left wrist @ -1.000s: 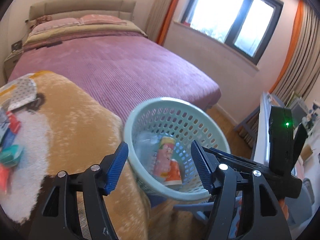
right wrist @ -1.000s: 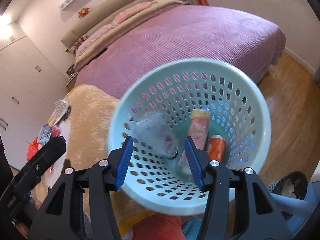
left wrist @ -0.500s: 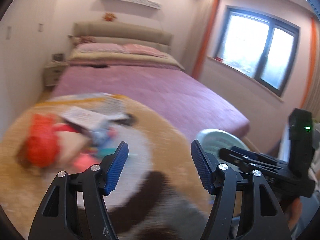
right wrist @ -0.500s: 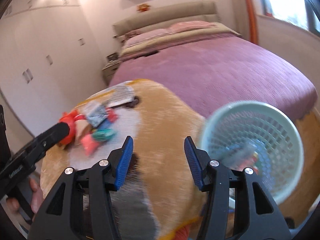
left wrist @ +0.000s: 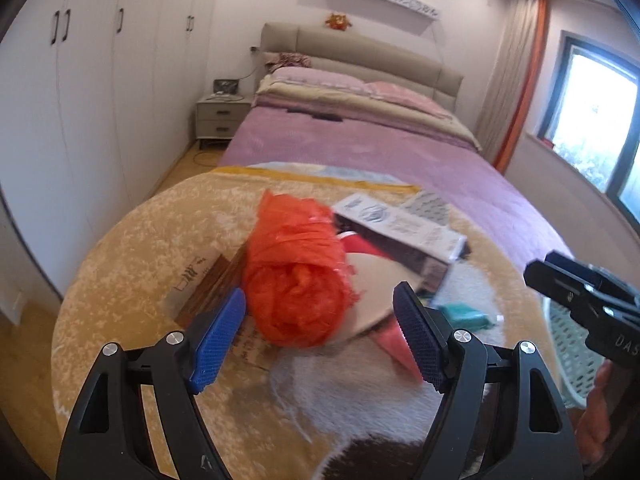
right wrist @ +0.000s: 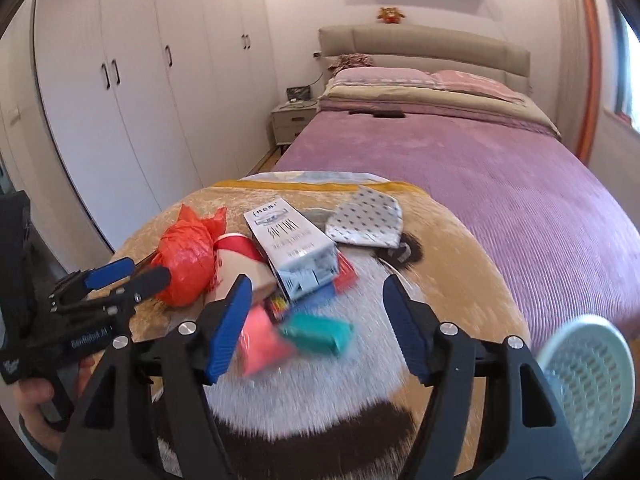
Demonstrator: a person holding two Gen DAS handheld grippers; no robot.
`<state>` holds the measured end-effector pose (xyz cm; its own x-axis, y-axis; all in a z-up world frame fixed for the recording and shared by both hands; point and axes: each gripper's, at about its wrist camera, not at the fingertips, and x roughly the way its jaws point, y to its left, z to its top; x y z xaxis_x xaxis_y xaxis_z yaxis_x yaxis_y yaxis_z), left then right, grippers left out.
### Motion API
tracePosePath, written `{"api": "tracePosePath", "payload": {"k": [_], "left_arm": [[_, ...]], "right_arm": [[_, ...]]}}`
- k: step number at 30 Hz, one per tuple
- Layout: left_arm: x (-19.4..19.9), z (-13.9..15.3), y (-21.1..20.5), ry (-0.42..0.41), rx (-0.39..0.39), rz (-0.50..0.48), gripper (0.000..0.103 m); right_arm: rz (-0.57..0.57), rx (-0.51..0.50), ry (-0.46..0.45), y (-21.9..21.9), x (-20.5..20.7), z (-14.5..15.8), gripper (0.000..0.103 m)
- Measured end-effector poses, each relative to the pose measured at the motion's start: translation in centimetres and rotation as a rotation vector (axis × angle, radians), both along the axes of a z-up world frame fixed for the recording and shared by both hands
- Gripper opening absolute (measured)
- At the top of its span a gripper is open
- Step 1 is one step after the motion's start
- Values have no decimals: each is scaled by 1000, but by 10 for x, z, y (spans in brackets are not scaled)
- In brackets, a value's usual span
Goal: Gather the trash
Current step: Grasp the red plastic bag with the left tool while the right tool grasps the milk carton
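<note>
The left claw [left wrist: 320, 336], spread and empty, is lining up on the orange bag [left wrist: 296, 272]; right claw [right wrist: 316, 320], also spread, is seemingly targeting the blurred teal wrapper [right wrist: 316, 332]. Next: closing around each.

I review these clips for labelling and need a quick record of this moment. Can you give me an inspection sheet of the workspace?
Surface: plush tan and white blanket at the bed's foot.
Job's things: orange plastic bag, white carton, paper cup, teal packet, pink packet, spotted wrapper; mint basket at right.
Clutter: nothing seen.
Grippers: left hand-held gripper open around the bag; right hand-held gripper open above the packets.
Cables: cord on the floor by the nightstand.
Surroundings: purple bed, white wardrobe.
</note>
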<state>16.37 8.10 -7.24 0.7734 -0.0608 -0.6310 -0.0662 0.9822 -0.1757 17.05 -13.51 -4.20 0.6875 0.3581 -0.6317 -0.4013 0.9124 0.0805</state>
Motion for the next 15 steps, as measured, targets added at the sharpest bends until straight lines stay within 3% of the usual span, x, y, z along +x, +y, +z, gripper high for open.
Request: {"api": "tracePosePath", "payload": {"k": [7, 15], "left_arm": [[28, -20, 10, 73, 20, 20, 71], [31, -29, 13, 101, 17, 15, 55]], "right_arm": [[40, -68, 69, 32, 48, -27, 70], [58, -82, 154, 50, 89, -49, 70]]}}
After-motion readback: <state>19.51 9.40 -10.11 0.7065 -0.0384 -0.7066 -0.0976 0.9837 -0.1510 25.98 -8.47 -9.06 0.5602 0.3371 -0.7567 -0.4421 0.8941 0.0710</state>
